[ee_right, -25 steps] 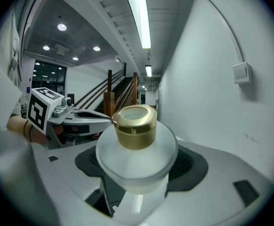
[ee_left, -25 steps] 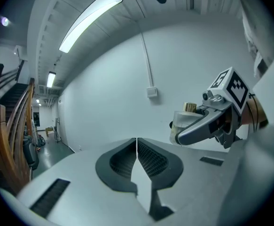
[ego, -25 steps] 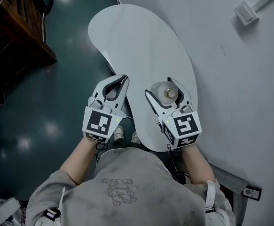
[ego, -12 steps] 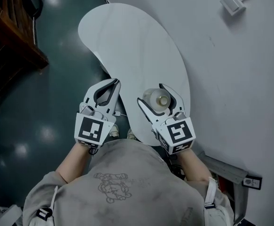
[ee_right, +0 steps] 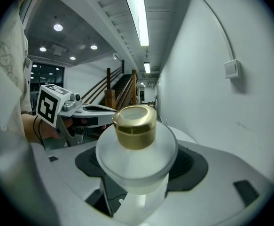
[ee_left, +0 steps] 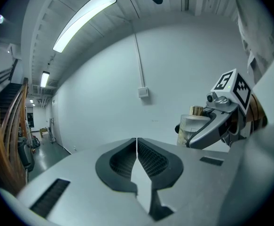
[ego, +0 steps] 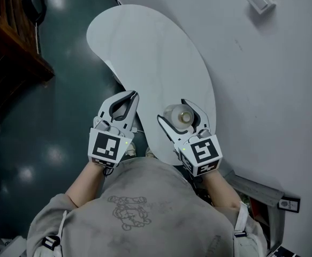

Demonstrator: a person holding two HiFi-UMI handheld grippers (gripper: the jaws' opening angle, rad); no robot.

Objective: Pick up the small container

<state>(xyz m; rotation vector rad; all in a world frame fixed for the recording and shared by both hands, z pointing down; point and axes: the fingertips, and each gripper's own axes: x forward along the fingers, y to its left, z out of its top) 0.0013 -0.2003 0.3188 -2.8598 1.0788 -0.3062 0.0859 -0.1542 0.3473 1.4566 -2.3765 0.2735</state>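
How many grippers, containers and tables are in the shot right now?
Grippers: 2 (left gripper shut with nothing in it; right gripper closed on the container)
Containers: 1 (small container, frosted with a gold cap)
Tables: 1 (white table)
Total: 4
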